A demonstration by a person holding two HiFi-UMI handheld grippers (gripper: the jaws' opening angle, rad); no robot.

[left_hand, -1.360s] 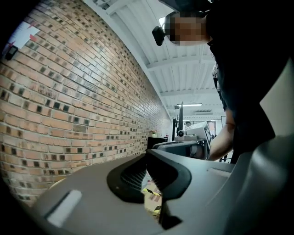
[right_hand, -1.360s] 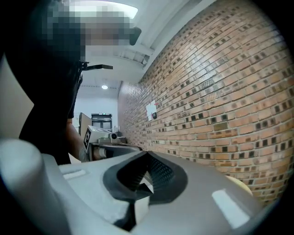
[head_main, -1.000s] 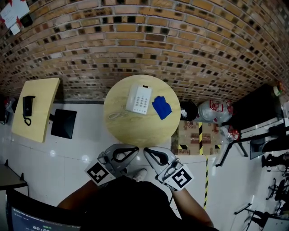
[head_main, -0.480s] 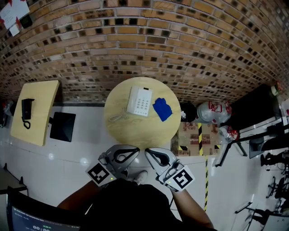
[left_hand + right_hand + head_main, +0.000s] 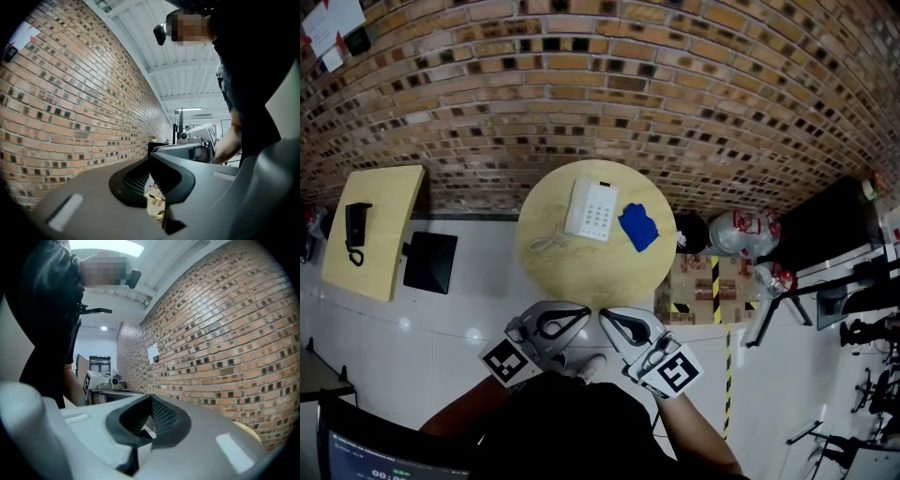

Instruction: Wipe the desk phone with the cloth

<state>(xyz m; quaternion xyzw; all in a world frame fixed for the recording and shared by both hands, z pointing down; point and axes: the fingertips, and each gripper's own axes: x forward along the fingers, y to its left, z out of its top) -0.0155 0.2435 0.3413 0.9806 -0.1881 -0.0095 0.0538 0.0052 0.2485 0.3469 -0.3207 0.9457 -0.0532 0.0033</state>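
The white desk phone (image 5: 592, 209) lies on the round wooden table (image 5: 581, 272), its cord (image 5: 546, 244) curling off to the left. Just right of the phone lies a crumpled blue cloth (image 5: 637, 226). Both grippers hang side by side below the table's near edge, close to the person's body and well short of the phone and cloth. My left gripper (image 5: 581, 310) (image 5: 151, 161) is shut with nothing in it. The right gripper (image 5: 604, 313) (image 5: 151, 400) is also shut and empty. Each gripper view looks along a brick wall, and neither shows the phone or the cloth.
A brick wall (image 5: 609, 84) runs behind the table. A rectangular wooden table (image 5: 384, 202) with a black handset (image 5: 358, 225) stands at the left, beside a black square object (image 5: 431, 258). A box with hazard tape (image 5: 703, 281), plastic bags (image 5: 745, 232) and stands (image 5: 787, 300) crowd the right.
The head view has shifted a little. Both grippers stay shut in about the same place below the table edge.
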